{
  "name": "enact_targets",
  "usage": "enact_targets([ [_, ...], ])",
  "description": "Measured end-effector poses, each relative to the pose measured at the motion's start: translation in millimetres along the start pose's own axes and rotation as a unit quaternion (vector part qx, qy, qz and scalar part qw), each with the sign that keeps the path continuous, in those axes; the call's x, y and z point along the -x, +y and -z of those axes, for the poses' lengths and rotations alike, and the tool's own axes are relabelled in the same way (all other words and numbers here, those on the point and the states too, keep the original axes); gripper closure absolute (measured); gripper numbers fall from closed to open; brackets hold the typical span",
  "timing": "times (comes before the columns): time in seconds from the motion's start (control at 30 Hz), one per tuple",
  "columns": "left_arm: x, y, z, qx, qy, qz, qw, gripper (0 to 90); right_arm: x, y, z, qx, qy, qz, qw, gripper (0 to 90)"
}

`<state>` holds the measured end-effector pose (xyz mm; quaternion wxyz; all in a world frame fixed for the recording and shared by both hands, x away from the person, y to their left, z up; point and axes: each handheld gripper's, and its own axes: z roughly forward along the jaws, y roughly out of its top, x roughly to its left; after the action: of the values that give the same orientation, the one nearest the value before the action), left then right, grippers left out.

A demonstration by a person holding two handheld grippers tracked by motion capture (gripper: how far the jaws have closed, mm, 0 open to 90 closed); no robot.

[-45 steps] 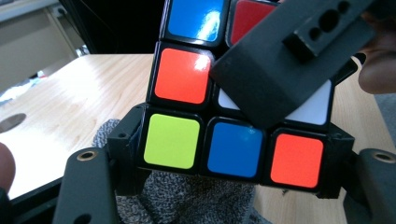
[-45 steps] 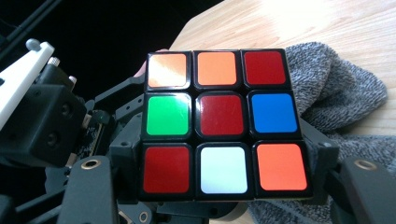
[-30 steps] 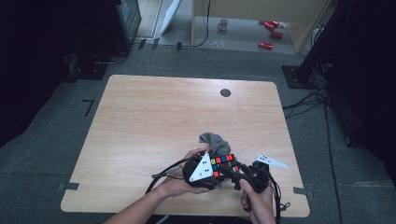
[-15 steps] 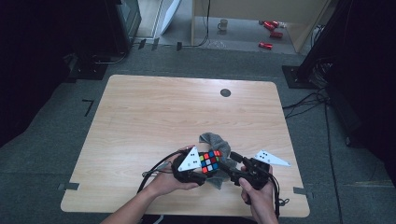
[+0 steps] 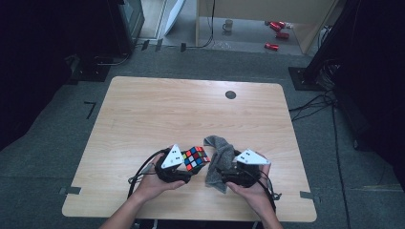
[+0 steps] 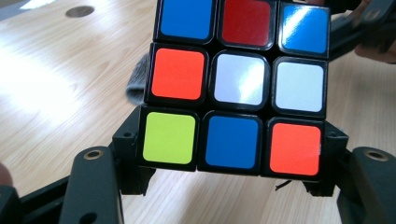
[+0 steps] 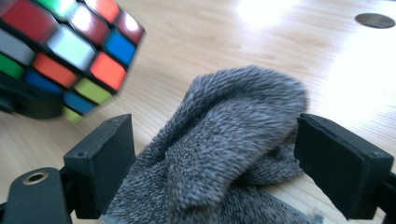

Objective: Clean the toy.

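A puzzle cube held up on one side, a grey cloth let go on the other.

The left gripper (image 5: 184, 164) has its jaws clenched on the colourful puzzle cube (image 6: 238, 88), holding it up just above the wooden surface (image 5: 157, 109). The right gripper (image 7: 215, 158) has just been opening its jaws; they stand apart with the grey cloth (image 7: 229, 140) loose between them, lying on the surface beside the cube. The cube is gripped only near its bottom edge, so I think it could tip or slip out if the hand tilts. The cloth could also catch on a jaw and get dragged along.
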<state>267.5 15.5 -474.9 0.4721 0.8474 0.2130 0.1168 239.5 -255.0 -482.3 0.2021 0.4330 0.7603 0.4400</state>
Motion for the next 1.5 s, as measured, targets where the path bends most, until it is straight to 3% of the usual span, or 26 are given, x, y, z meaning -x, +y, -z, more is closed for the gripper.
enact_targets([
  [0.07, -0.6, -1.7, 3.4, 0.001, 0.004, 0.003, 1.0000, 34.1, -3.3, -0.8, -8.2, -0.018, -0.010, 0.015, 0.9997, 16.8],
  [0.13, -2.2, -3.1, 7.4, 0.004, 0.008, 0.011, 0.9999, 34.0, -5.1, -2.4, -17.0, -0.046, -0.047, 0.027, 0.9974, 28.5],
  [0.17, -3.1, -3.7, 9.2, 0.006, 0.009, 0.017, 0.9998, 34.0, -4.2, -4.1, -20.6, -0.054, -0.054, 0.023, 0.9968, 36.7],
  [0.23, -5.2, -4.4, 11.9, 0.010, 0.007, 0.029, 0.9995, 34.0, -0.7, -6.2, -22.2, -0.055, -0.045, 0.002, 0.9975, 58.2],
  [0.3, -7.6, -5.0, 14.4, 0.014, 0.000, 0.043, 0.9990, 34.0, 3.5, -6.9, -20.2, -0.043, -0.023, -0.012, 0.9987, 71.8],
  [0.37, -10.2, -5.5, 15.5, 0.014, -0.008, 0.058, 0.9982, 34.0, 4.1, -4.6, -15.0, -0.019, -0.015, -0.013, 0.9996, 76.6],
  [0.43, -11.8, -6.3, 15.4, 0.015, -0.015, 0.070, 0.9974, 34.0, 2.0, 1.4, -7.4, 0.013, 0.003, -0.019, 0.9997, 77.6],
  [0.5, -11.3, -6.7, 14.6, 0.013, -0.016, 0.065, 0.9977, 34.0, -2.4, 8.8, 1.2, 0.050, 0.029, -0.024, 0.9981, 78.1],
  [0.57, -7.4, -6.7, 13.0, 0.009, -0.011, 0.046, 0.9989, 34.0, -8.8, 16.2, 9.9, 0.085, 0.062, -0.023, 0.9942, 78.1],
  [0.6, -5.6, -6.5, 12.4, 0.006, -0.011, 0.037, 0.9992, 34.0, -13.3, 20.4, 14.8, 0.103, 0.086, -0.024, 0.9907, 78.2],
  [0.73, 4.4, -3.7, 9.1, 0.003, -0.023, 0.013, 0.9996, 34.0, -30.6, 30.9, 23.5, 0.131, 0.136, -0.020, 0.9818, 78.1],
  [0.83, 11.7, -0.6, 11.2, 0.016, -0.031, -0.005, 0.9994, 34.0, -37.9, 32.3, 21.6, 0.129, 0.135, -0.022, 0.9822, 78.1],
  [0.93, 13.2, 0.0, 12.5, 0.017, -0.028, -0.010, 0.9994, 34.0, -29.8, 26.3, 14.7, 0.124, 0.143, -0.062, 0.9799, 78.3],
  [0.97, 13.2, -0.2, 12.2, 0.017, -0.028, -0.010, 0.9994, 34.2, -27.2, 24.3, 12.2, 0.113, 0.132, -0.065, 0.9826, 78.3],
  [1.0, 13.2, -0.3, 11.1, 0.015, -0.029, -0.011, 0.9994, 34.2, -25.9, 22.9, 10.4, 0.103, 0.121, -0.066, 0.9851, 78.4],
  [1.03, 13.2, -0.3, 10.0, 0.011, -0.028, -0.011, 0.9995, 34.2, -25.4, 22.0, 9.9, 0.102, 0.119, -0.068, 0.9854, 78.4],
  [1.13, 15.2, -0.1, 6.2, -0.005, -0.014, -0.017, 0.9997, 34.3, -33.3, 26.7, 15.2, 0.112, 0.125, -0.058, 0.9841, 78.4],
  [1.23, 16.8, 0.7, 8.3, 0.005, -0.014, -0.020, 0.9997, 34.3, -46.4, 34.9, 22.2, 0.126, 0.123, -0.032, 0.9839, 78.3],
  [1.33, 18.5, 1.5, 10.7, 0.010, -0.010, -0.028, 0.9995, 34.3, -43.8, 33.1, 19.8, 0.125, 0.119, -0.050, 0.9838, 78.4],
  [1.43, 18.6, 1.1, 8.1, 0.001, -0.008, -0.030, 0.9995, 34.3, -33.0, 24.1, 11.1, 0.099, 0.111, -0.077, 0.9858, 78.4],
  [1.5, 19.0, 2.0, 6.2, -0.006, -0.006, -0.028, 0.9996, 34.3, -34.1, 24.5, 12.8, 0.099, 0.103, -0.073, 0.9870, 78.4],
])
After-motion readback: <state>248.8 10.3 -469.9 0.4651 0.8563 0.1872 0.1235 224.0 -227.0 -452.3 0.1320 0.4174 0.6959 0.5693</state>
